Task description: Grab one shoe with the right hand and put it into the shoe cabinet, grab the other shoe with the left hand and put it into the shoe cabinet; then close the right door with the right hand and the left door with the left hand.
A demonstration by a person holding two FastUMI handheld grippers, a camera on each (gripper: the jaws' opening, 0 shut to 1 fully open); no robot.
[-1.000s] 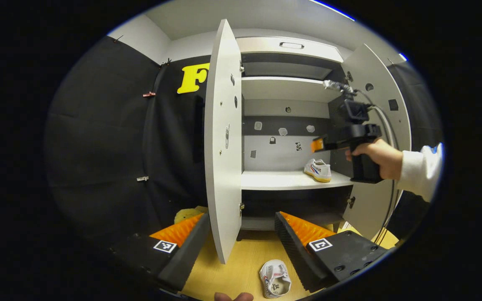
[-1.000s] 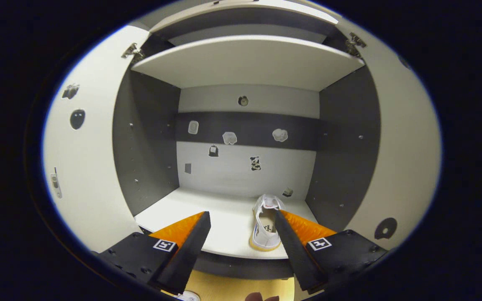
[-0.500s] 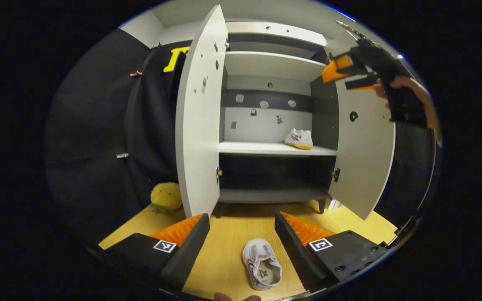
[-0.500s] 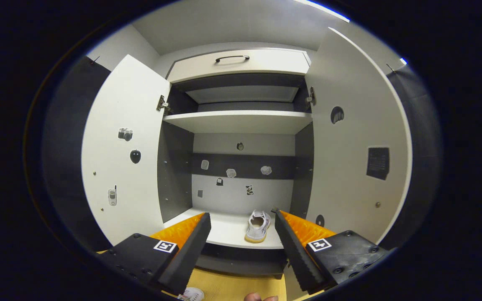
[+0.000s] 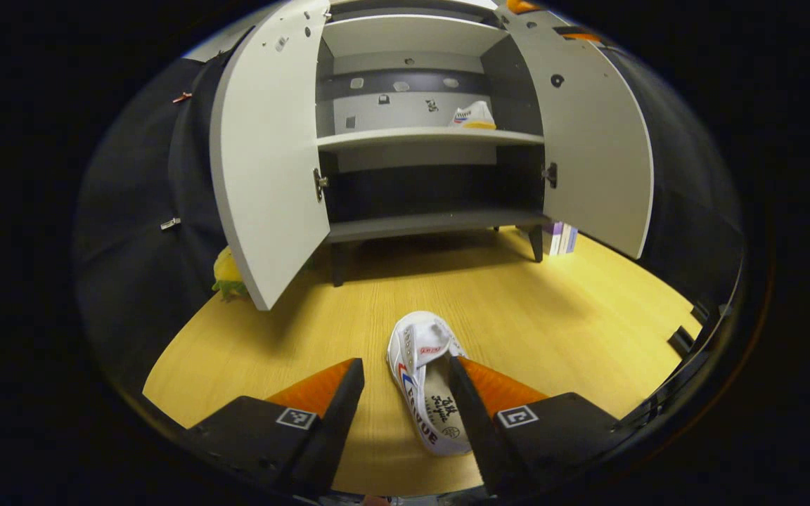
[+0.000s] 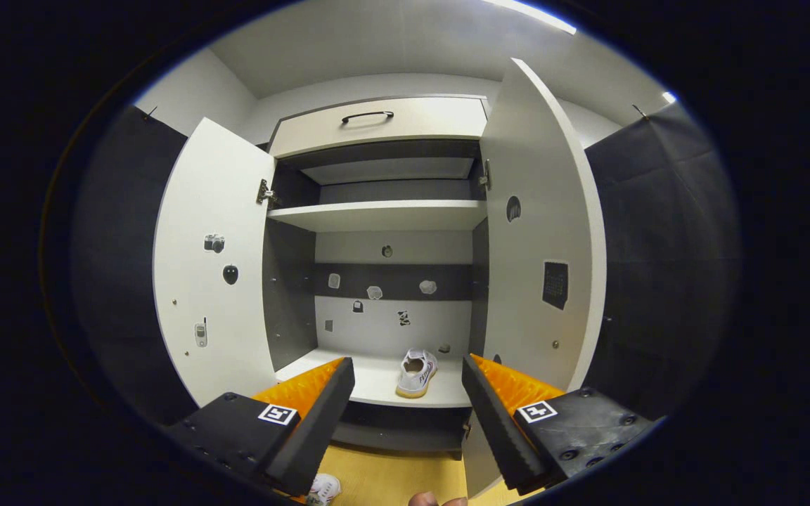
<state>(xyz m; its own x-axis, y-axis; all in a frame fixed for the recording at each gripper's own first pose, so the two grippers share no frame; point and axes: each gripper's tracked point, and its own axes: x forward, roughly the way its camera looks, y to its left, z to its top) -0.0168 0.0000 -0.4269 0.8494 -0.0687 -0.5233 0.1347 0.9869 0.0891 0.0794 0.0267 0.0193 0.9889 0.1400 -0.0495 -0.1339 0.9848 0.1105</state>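
Left hand-held gripper spread wide astride floor shoe — cabinet doors open.

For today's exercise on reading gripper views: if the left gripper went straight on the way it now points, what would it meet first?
Most likely the white shoe on the floor, lying between the open left gripper's fingers, nearer one finger; depth is uncertain.
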